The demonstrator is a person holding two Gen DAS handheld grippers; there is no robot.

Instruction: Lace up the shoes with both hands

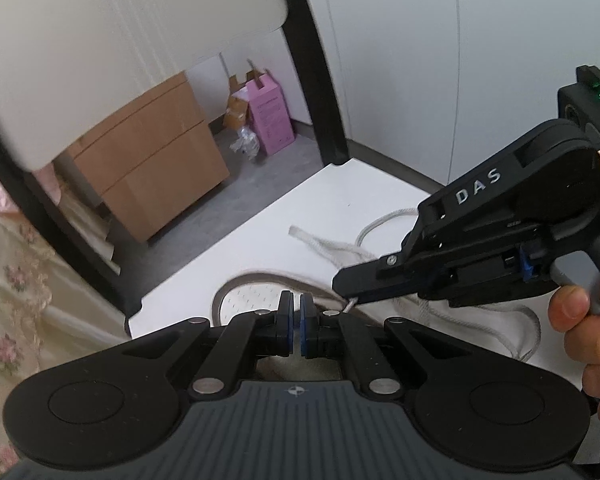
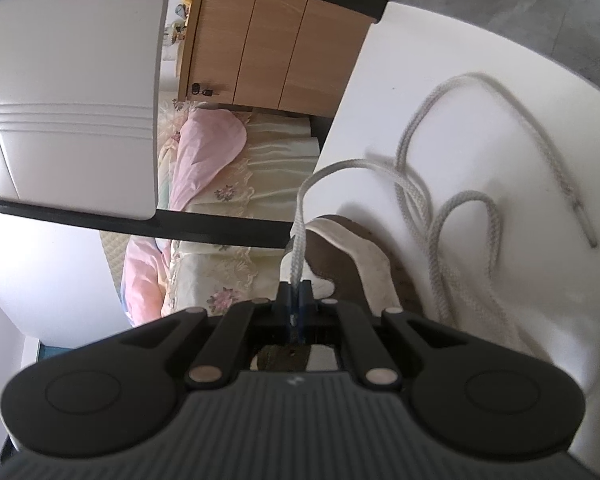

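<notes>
A: Where does the shoe (image 1: pixel 252 300) sit, and how much room is around it?

B: On the white table (image 1: pixel 260 232), near the corner; the table edge runs just beyond the shoe's opening, with grey floor (image 1: pixel 220 208) below and a black-framed white chair (image 1: pixel 140 20) standing close against that side; toward the wall the tabletop lies bare except for loops of the white lace (image 2: pixel 452 208); from the right wrist view, a bed with a floral cover (image 2: pixel 228 200) lies past the edge.

A: And the tools?

B: The left tool (image 1: pixel 297 320) hangs above the shoe's opening, tilted steeply down, its blue-padded jaws clenched with only a sliver between them and nothing visibly held; the right tool (image 2: pixel 296 300) comes in from the right, angled slightly down, its narrow tips at the shoe's rim; it is clenched on a strand of the lace, which rises from the tips and arcs over the shoe to the table; a hand (image 1: pixel 588 332) wraps the right tool's grip, a finger on the grey trigger.
</notes>
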